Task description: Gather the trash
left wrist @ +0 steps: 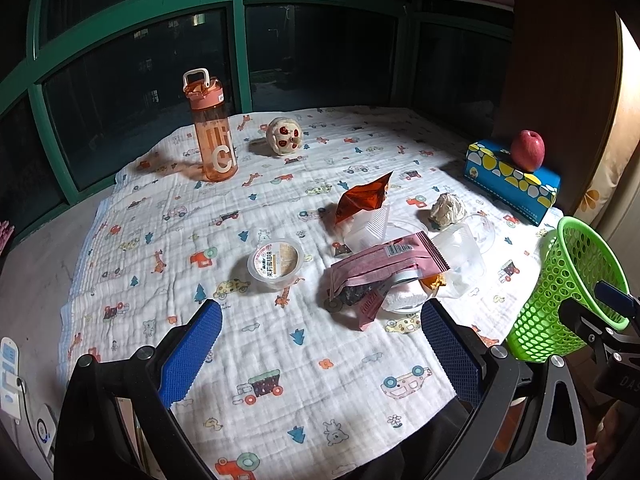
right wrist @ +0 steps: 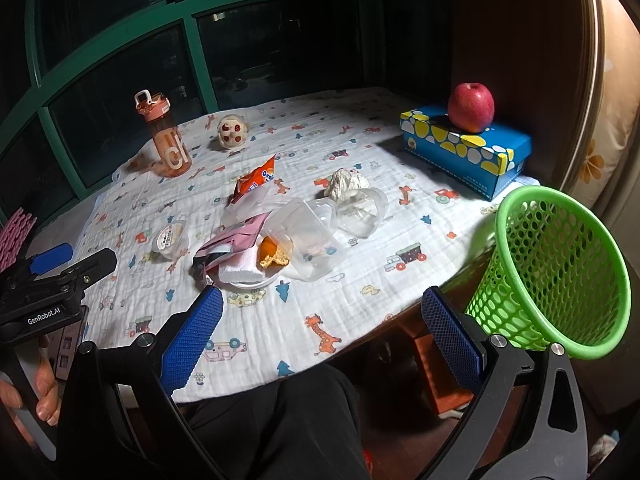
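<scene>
Trash lies in a heap mid-table: a pink wrapper [left wrist: 384,264] [right wrist: 236,236], an orange foil packet [left wrist: 362,198] [right wrist: 256,182], clear plastic tubs [left wrist: 460,256] [right wrist: 304,236], a crumpled tissue [left wrist: 448,210] [right wrist: 346,184] and a small lidded pudding cup [left wrist: 274,262] [right wrist: 170,238]. A green mesh basket [left wrist: 568,292] [right wrist: 556,272] stands at the table's right edge. My left gripper [left wrist: 320,352] is open and empty, hovering over the cloth near the heap. My right gripper [right wrist: 322,344] is open and empty at the front edge, left of the basket.
An orange water bottle [left wrist: 212,132] [right wrist: 166,140] and a round toy [left wrist: 284,136] [right wrist: 232,130] stand at the back. A red apple [left wrist: 527,150] [right wrist: 471,107] sits on a blue tissue box [left wrist: 508,180] [right wrist: 464,152] at the right. Windows behind.
</scene>
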Tool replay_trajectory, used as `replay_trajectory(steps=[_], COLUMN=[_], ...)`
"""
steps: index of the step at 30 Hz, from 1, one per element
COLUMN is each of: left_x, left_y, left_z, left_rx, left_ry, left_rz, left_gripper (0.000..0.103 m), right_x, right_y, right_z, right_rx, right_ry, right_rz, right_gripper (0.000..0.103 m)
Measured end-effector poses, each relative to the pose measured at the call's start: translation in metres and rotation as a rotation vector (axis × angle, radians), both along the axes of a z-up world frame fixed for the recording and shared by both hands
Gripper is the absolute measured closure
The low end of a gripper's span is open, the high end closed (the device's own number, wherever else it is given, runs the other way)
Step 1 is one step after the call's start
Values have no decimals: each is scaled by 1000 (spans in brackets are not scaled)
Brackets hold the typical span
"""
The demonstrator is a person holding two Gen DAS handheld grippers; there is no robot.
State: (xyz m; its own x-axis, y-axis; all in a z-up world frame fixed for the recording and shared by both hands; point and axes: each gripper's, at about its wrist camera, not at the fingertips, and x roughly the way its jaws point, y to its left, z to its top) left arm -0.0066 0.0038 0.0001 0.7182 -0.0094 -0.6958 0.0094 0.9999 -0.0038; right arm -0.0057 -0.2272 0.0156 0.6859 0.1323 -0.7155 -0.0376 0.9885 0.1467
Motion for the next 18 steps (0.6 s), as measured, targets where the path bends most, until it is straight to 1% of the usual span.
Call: replay_trajectory(steps=[18], left_x=[0], left_y=[0], left_z=[-1], left_rx=[0], left_ry=[2], left_rz=[0], left_gripper=[7], right_x=[3], right_y=[-1], right_z=[-3], right_rx=[1], right_ry=[7], right_rz=[-1], right_gripper=[5])
